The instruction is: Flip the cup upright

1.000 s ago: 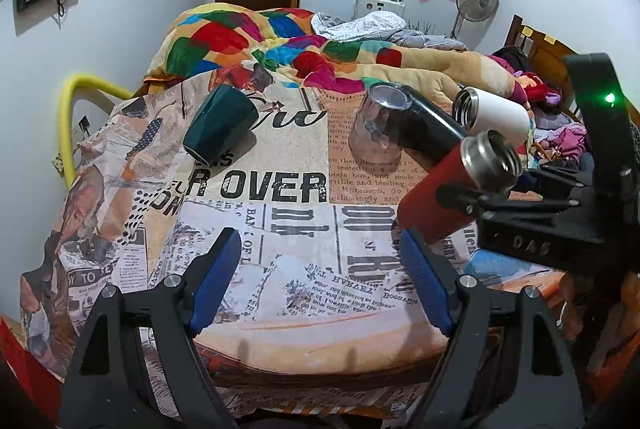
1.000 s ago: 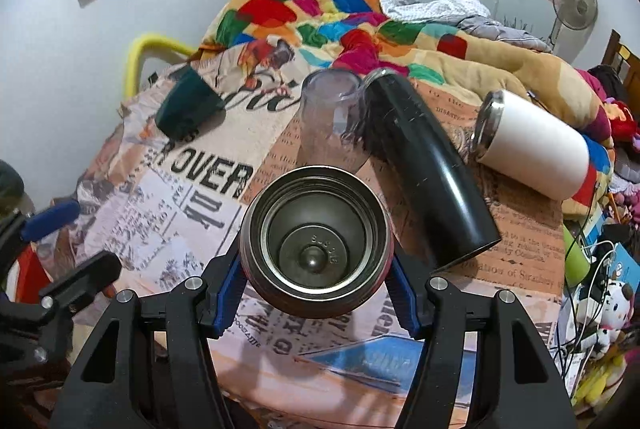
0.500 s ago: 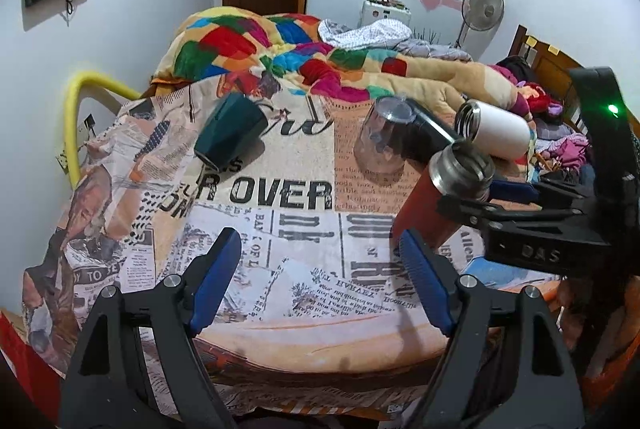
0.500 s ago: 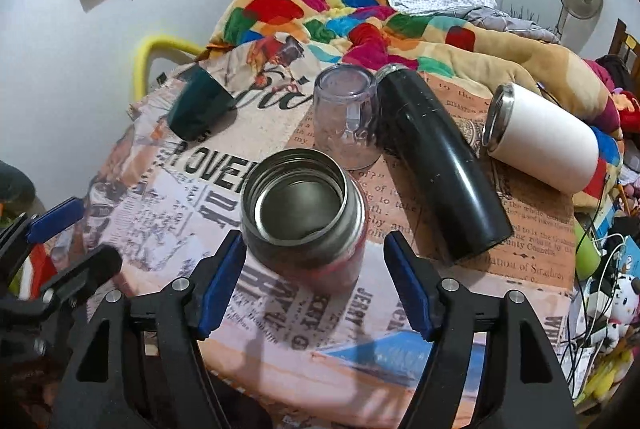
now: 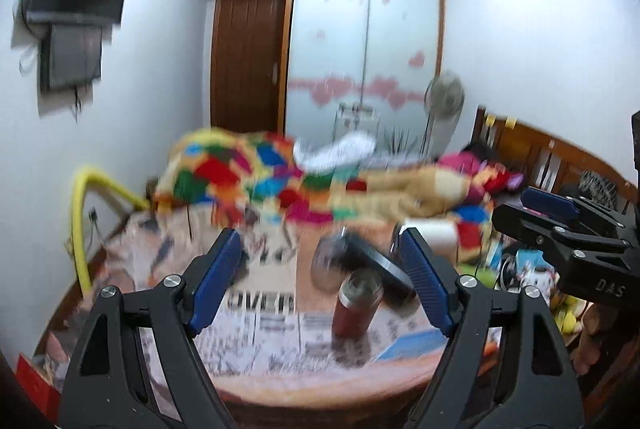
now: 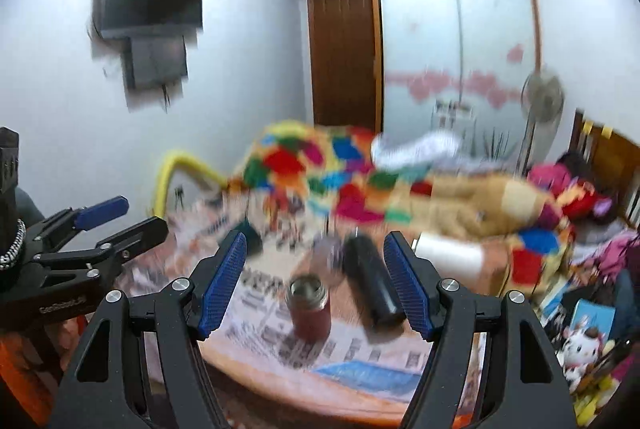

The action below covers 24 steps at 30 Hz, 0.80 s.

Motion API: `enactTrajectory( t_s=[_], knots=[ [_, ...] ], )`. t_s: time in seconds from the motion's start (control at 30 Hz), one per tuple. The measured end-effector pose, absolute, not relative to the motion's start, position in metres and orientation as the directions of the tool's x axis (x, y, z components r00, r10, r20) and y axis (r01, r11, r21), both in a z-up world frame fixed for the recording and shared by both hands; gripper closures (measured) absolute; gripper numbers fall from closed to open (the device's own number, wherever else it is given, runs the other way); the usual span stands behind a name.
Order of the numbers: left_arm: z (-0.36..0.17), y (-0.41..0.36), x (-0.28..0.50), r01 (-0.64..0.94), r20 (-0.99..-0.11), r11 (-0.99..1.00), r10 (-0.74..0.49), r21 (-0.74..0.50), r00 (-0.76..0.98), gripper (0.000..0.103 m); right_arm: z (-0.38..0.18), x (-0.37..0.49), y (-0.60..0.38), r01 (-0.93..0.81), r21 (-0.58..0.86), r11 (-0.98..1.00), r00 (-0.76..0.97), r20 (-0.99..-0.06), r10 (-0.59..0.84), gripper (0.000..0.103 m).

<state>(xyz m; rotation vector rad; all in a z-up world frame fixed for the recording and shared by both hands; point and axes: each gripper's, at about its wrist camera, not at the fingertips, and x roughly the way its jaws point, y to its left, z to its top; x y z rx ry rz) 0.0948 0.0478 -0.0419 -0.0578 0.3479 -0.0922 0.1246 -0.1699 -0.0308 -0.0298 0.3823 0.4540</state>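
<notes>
The red steel cup [image 5: 357,303] stands upright on the newspaper-print table [image 5: 260,333], mouth up; it also shows in the right wrist view [image 6: 309,308]. My left gripper [image 5: 320,281] is open and empty, well back from the table. My right gripper [image 6: 316,285] is open and empty, pulled back from the cup; it shows from the side in the left wrist view [image 5: 560,225]. A clear cup [image 6: 328,261], a black flask [image 6: 370,279], a white tumbler [image 6: 450,255] and a dark green cup [image 6: 250,235] lie behind it. Both views are blurred.
A bed with a bright patchwork quilt [image 5: 248,173] lies beyond the table. A yellow rail [image 5: 86,205] stands at the left. A fan [image 6: 542,101], wardrobe and door are at the back. Toys and clutter [image 6: 580,341] sit at the right.
My right gripper has let go of the red cup, which now stands upright on the table. Both grippers have pulled back and tilted up.
</notes>
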Motion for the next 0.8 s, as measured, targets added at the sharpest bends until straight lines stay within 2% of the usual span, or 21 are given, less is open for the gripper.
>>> enactTrajectory(
  t_s=[0.17, 0.3, 0.4, 0.47, 0.57, 0.63, 0.8],
  knots=[
    [-0.007, 0.034, 0.046, 0.077, -0.187, 0.996, -0.085, -0.052, 0.979, 0.015, -0.002, 0.084, -0.18, -0.42, 0.047, 0.906, 0.878, -0.23, 0.419, 0.035],
    [0.002, 0.031, 0.018, 0.057, -0.127, 0.997, -0.064, -0.058, 0.99, 0.013, 0.005, 0.061, -0.182, -0.398, 0.044, 0.916, 0.902, -0.161, 0.4, 0.032],
    [0.002, 0.03, 0.006, 0.034, -0.109, 0.998, -0.04, -0.057, 0.993, 0.007, 0.004, 0.057, -0.179, -0.389, 0.044, 0.92, 0.909, -0.144, 0.391, 0.026],
    [-0.001, 0.029, 0.002, 0.022, -0.107, 0.998, -0.027, -0.051, 0.994, 0.006, 0.002, 0.054, -0.177, -0.373, 0.039, 0.927, 0.917, -0.137, 0.374, 0.016],
    [-0.004, 0.027, -0.002, 0.011, -0.115, 0.999, -0.016, -0.045, 0.993, 0.004, -0.001, 0.052, -0.18, -0.358, 0.029, 0.933, 0.923, -0.138, 0.358, 0.01],
    [-0.005, 0.027, -0.004, 0.01, -0.119, 0.999, -0.015, -0.047, 0.993, 0.003, -0.003, 0.048, -0.181, -0.347, 0.023, 0.937, 0.927, -0.141, 0.347, 0.002],
    [-0.006, 0.027, -0.004, 0.002, -0.117, 0.999, -0.007, -0.046, 0.993, 0.003, -0.005, 0.044, -0.187, -0.343, 0.02, 0.939, 0.928, -0.146, 0.342, 0.0]
  ],
)
